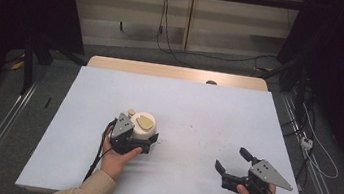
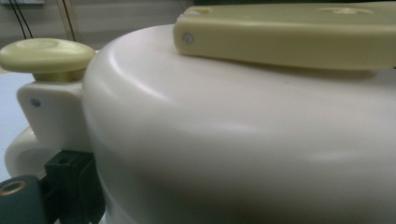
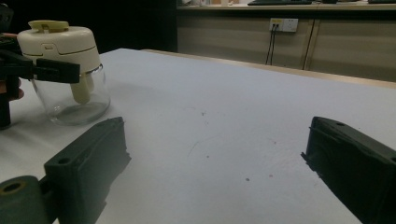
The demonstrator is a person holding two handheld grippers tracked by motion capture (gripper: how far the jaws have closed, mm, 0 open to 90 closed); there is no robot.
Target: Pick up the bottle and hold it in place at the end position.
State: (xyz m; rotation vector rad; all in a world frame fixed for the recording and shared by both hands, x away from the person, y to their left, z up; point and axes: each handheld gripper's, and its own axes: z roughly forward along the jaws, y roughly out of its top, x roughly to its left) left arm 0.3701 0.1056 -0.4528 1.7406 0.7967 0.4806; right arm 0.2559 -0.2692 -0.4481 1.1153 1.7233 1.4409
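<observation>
Left gripper (image 1: pixel 146 141) is clamped around the cream lid (image 1: pixel 144 123) of a clear glass jar (image 3: pixel 70 100), left-centre on the white table (image 1: pixel 208 112). Jar stands upright, pale yellow handle (image 2: pixel 289 35) and knob (image 2: pixel 46 56) on top. Right gripper (image 1: pixel 233 159) sits well apart at the near right, its 2 jaws spread wide, holding nothing.

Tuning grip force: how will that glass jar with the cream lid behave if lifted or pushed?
The jar looks like clear glass, so probably rigid, slick and breakable. The bulky cream lid sits on a rounded body, so it may be top-heavy and tip if shoved high. The left gripper brackets it near the lid; a lift there depends on the lid holding.
</observation>
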